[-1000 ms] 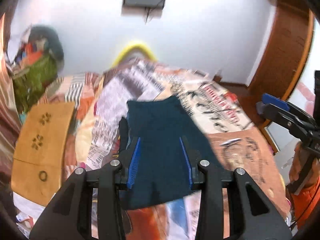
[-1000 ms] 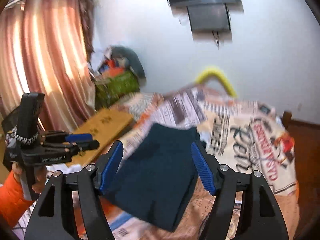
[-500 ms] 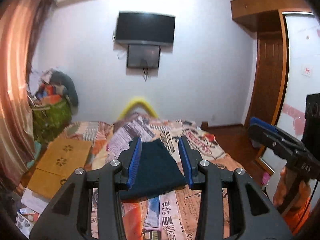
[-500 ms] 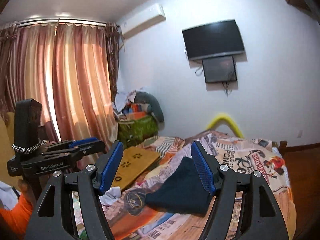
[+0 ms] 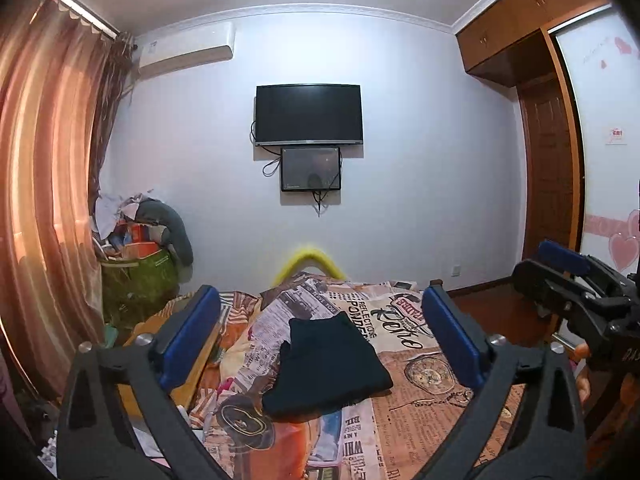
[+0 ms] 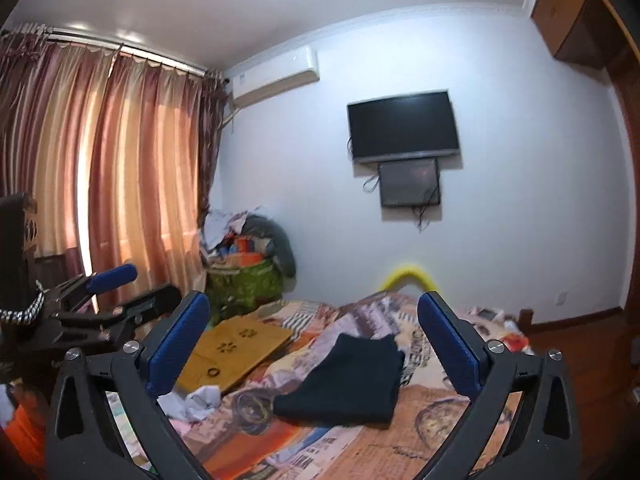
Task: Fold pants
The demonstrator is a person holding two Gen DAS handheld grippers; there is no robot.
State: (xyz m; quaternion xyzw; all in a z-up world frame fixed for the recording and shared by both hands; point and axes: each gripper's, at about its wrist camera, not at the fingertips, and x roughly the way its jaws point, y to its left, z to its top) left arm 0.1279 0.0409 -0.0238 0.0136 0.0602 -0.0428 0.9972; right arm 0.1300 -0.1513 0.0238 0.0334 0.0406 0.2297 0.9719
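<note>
Left gripper (image 5: 320,336) and right gripper (image 6: 314,336) hang above the bed, blue pads spread wide, gripping nothing. Between them, at 12 o'clock, the dark pants (image 5: 328,368) lie folded on the newsprint-patterned bedspread (image 5: 432,384); a wooden board (image 6: 236,348) rests at 10 o'clock, and a television (image 5: 309,114) hangs on the far wall
</note>
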